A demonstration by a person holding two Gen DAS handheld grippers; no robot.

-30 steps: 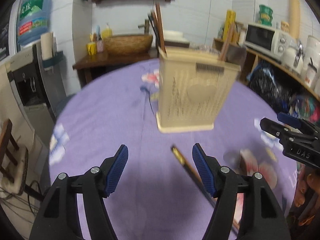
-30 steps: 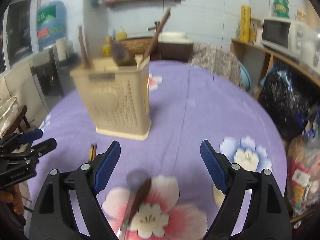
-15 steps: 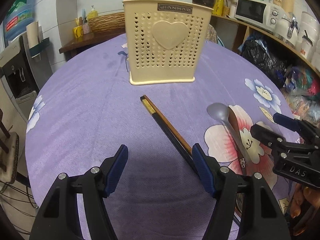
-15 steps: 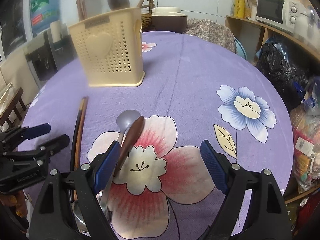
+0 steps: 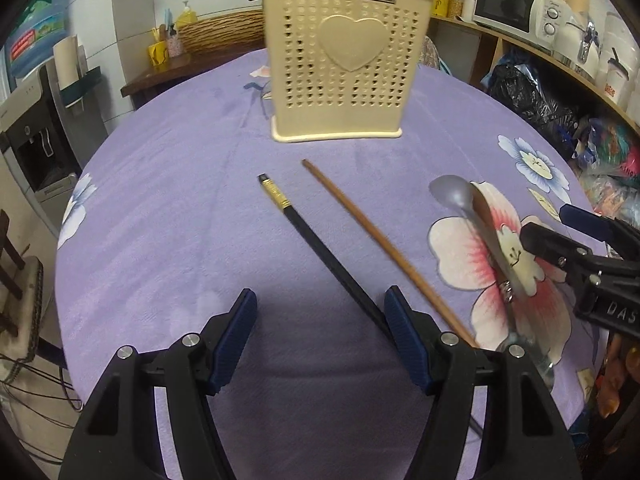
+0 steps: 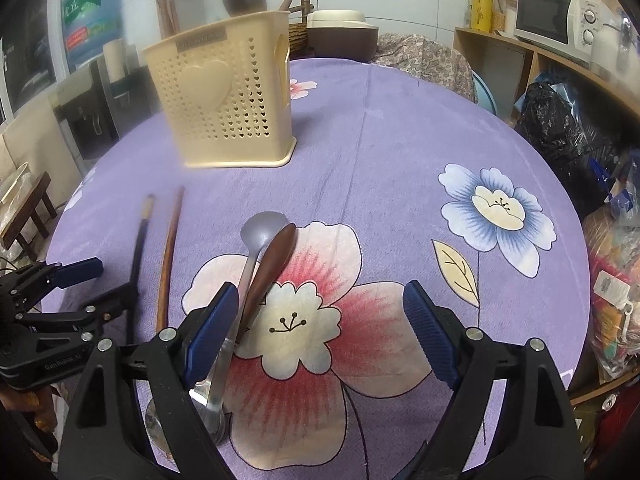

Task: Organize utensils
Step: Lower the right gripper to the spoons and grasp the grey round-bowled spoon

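Note:
A cream perforated utensil holder [image 5: 336, 60] [image 6: 228, 100] stands upright on the purple cloth, with spoons and chopsticks sticking out of it. In front of it lie a black chopstick [image 5: 312, 236] [image 6: 138, 256] and a brown wooden chopstick [image 5: 372, 240] [image 6: 170, 248], slightly apart. A metal spoon [image 5: 452, 196] [image 6: 262, 232] lies on the pink flower with a wooden spoon [image 5: 492, 236] [image 6: 276, 260] across it. My left gripper [image 5: 319, 312] [image 6: 80, 288] is open, and the black chopstick runs under its right finger. My right gripper [image 6: 320, 308] [image 5: 580, 236] is open, with the spoon handles beside its left finger.
The round table's edge [image 6: 576, 240] curves close on the right, beside a black bag [image 6: 568, 132] and shelves with a microwave [image 6: 552, 16]. A water dispenser [image 5: 36, 120] and a side table with a wicker basket [image 5: 224, 32] stand beyond the left edge.
Both grippers have sunk toward the table and tilted down, so the utensils now fill the views. The two chopsticks lay side by side and now lie spread apart.

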